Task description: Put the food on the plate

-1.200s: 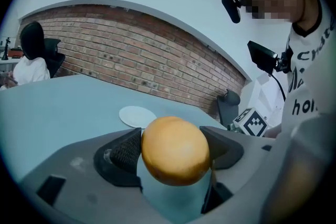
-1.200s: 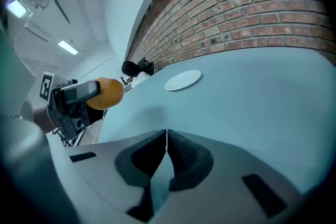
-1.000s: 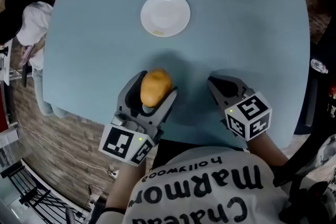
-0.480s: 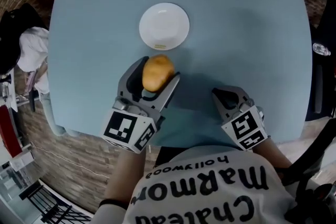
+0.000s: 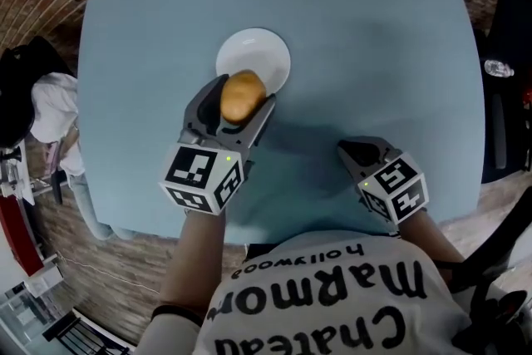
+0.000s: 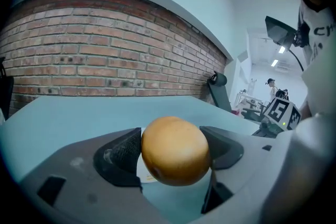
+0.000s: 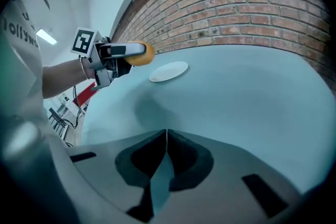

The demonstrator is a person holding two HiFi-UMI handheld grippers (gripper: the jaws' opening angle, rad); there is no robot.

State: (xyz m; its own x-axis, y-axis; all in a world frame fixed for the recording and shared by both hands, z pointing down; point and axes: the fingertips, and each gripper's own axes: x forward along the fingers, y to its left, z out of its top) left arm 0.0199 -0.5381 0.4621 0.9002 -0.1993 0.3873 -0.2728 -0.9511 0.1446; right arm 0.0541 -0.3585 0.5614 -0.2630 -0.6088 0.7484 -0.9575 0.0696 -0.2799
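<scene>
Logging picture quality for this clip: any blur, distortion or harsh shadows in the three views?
Head view: even light, soft shadows on the table, its edges bowed. Left gripper view: strong fisheye bends the brick wall; the food is sharp. Right gripper view: fisheye, black corners, no glare.

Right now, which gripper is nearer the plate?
Left. The left gripper, shut on the food, is at the plate's near edge; the right gripper, shut and empty, sits well back to its right.
</scene>
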